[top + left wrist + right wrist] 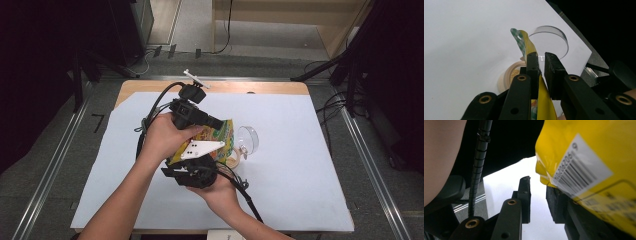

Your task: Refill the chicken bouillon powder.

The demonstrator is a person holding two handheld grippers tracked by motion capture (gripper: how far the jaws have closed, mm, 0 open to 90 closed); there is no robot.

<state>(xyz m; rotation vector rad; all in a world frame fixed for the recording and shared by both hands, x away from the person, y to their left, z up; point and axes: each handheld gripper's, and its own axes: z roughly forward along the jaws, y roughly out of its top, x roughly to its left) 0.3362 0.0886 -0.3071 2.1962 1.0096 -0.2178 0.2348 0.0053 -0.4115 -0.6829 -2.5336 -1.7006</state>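
Observation:
A yellow snack bag (225, 135) is held up over the middle of the table between my two grippers. My left gripper (219, 122) reaches in from the left. In the left gripper view its jaws (541, 62) are shut on the bag's thin upper edge (524, 42), which lies against the left pad. My right gripper (197, 157) comes up from below, under its white three-cornered plate. In the right gripper view its jaws (537, 195) stand open with white table showing through the gap. The bag's barcode side (586, 150) lies over the right jaw.
A clear round lid (248, 140) lies just right of the bag, also in the left gripper view (549, 41). A tan round cup (511, 75) sits under the bag. White paper (300, 165) covers the wooden table, and cables trail from both grippers.

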